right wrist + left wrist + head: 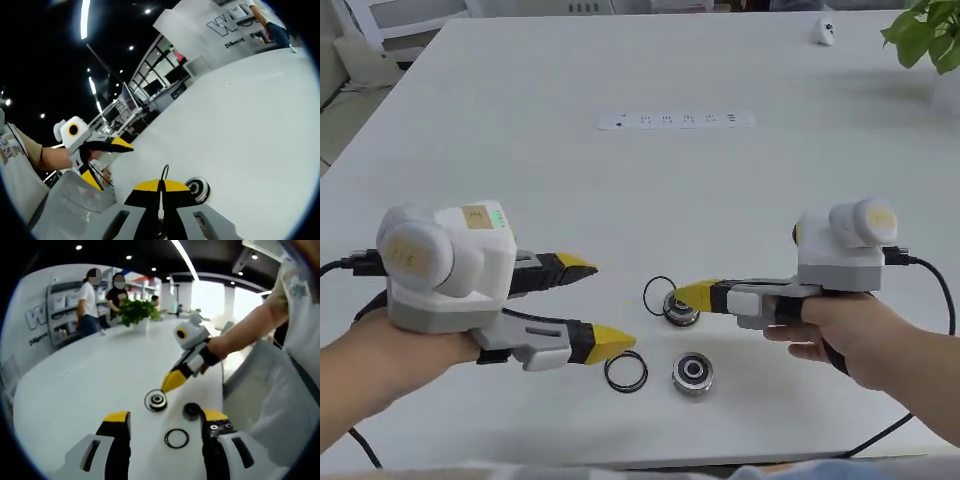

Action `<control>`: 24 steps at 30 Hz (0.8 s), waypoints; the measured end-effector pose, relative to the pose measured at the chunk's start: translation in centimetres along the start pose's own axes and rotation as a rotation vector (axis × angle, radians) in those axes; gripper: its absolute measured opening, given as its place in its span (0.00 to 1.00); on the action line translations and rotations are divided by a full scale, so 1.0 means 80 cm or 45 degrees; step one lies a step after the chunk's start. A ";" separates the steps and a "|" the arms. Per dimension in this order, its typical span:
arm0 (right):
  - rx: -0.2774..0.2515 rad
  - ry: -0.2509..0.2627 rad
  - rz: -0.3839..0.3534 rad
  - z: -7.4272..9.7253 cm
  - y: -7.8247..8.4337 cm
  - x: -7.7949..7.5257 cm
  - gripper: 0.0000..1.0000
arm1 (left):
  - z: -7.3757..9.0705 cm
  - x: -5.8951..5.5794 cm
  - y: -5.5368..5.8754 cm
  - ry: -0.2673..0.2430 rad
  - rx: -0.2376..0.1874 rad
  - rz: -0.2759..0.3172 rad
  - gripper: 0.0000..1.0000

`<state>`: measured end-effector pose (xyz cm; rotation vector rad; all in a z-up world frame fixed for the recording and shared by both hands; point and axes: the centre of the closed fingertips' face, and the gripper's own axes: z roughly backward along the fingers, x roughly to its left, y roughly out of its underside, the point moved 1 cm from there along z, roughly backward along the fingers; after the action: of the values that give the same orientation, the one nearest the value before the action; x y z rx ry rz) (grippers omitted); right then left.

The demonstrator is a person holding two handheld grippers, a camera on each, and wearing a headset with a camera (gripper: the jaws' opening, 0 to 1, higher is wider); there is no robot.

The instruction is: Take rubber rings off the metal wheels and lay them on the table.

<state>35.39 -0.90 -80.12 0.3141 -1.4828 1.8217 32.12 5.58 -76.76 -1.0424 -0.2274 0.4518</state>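
Note:
Two metal wheels lie near the table's front edge: one (pixel 681 311) right under my right gripper (pixel 686 295), the other (pixel 692 372) closer to me. My right gripper is shut on a thin black rubber ring (pixel 657 295) that stands up beside the first wheel; in the right gripper view the ring (pixel 165 172) rises as a thin line from the shut tips (pixel 161 186), with a wheel (pixel 197 188) beside them. Another ring (pixel 625 371) lies flat on the table. My left gripper (pixel 595 303) hovers open just left of these, its jaws (pixel 166 416) empty above the loose ring (pixel 176 438).
A white power strip (pixel 677 120) lies mid-table, a small white object (pixel 826 32) at the far right and a green plant (pixel 928 35) in the far right corner. People stand by shelves (pixel 95 302) beyond the table. Cables trail from both grippers.

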 end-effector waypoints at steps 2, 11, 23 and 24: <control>0.007 -0.015 -0.001 -0.002 0.001 0.004 0.00 | 0.004 -0.001 0.000 -0.002 -0.004 0.003 0.59; 0.055 -0.084 -0.002 -0.013 0.012 0.025 0.00 | 0.020 -0.004 0.004 -0.011 -0.007 0.002 0.65; 0.140 -0.172 -0.003 -0.025 0.029 0.042 0.00 | 0.040 -0.009 0.015 -0.022 0.017 0.013 0.72; 0.145 -0.174 -0.004 -0.026 0.030 0.042 0.00 | 0.041 -0.010 0.016 -0.022 0.021 0.011 0.73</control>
<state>32.01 2.19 -80.46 0.5054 -1.4708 1.9189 29.84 8.29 -76.26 -1.0244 -0.2344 0.4703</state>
